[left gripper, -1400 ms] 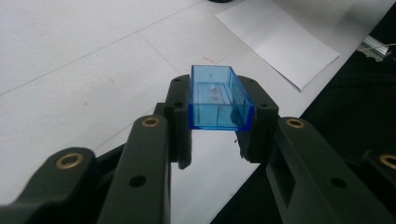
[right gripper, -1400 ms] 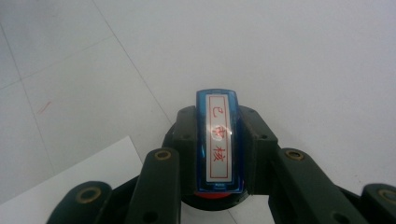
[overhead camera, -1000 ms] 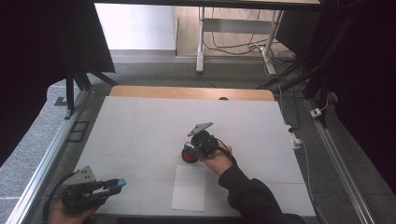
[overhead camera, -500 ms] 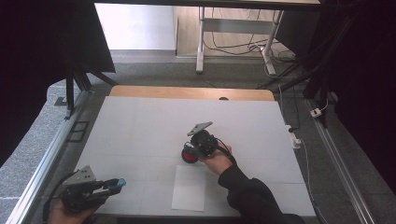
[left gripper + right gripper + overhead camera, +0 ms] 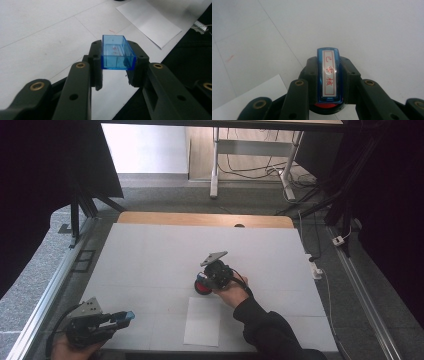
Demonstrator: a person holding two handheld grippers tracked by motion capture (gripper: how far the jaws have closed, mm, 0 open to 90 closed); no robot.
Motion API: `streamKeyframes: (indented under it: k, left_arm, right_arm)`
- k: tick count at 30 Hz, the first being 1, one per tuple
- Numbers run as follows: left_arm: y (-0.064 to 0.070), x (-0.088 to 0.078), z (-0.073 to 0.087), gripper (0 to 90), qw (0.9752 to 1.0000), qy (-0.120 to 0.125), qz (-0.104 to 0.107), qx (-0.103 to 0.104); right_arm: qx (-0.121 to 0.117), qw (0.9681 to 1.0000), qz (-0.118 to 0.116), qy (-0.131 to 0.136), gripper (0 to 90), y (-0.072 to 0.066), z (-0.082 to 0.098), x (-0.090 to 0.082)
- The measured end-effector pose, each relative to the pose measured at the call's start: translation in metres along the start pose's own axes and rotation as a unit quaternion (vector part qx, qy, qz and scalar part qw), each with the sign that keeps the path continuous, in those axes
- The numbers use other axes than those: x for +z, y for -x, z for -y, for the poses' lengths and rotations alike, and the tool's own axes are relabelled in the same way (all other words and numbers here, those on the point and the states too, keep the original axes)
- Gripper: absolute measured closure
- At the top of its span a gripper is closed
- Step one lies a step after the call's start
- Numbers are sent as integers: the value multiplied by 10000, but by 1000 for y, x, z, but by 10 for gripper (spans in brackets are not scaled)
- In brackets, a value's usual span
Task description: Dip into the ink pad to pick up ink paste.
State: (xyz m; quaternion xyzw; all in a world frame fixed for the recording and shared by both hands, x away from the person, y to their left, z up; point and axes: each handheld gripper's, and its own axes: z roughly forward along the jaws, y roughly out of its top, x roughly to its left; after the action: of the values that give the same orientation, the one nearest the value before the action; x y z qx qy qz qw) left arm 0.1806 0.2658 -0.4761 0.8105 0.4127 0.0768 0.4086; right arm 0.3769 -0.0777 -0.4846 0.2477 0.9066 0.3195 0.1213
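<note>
Near the bench's front-left corner the left gripper (image 5: 125,316) clamps the blue cap (image 5: 117,52), the right gripper (image 5: 329,82) mid-bench grips the uncapped stamp (image 5: 329,75) beside the paper (image 5: 202,321), stamping seemingly still ahead

cap (image 5: 117,52): clear glossy blue plastic | stamp (image 5: 329,75): glossy blue plastic, white paper label | sheet (image 5: 202,321): matt white paper | table (image 5: 150,250): smooth matt white, wooden far edge
</note>
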Motion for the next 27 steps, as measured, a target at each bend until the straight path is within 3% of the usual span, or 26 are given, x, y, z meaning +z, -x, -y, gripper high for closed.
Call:
streamKeyframes:
  k: [4,9,12,14,18,27]
  left_arm:
    - [0,0,0,682,10000,10,3,1]
    - [0,-1,0,682,10000,17,19,-2]
    - [0,-1,0,682,10000,28,11,11]
    - [0,-1,1,682,10000,28,9,9]
    - [0,-1,0,682,10000,27,8,6]
    - [0,-1,1,682,10000,34,9,13]
  right_arm:
    - [-173,9998,125,-46,720,-3,-1,0]
    - [62,10000,0,-33,718,1,-1,-1]
    - [298,9994,-55,149,718,5,0,-4]
    - [331,9992,-72,215,717,7,-2,-9]
    - [269,9991,-123,301,718,6,-4,-15]
    - [66,9999,-96,102,718,-1,-2,-6]
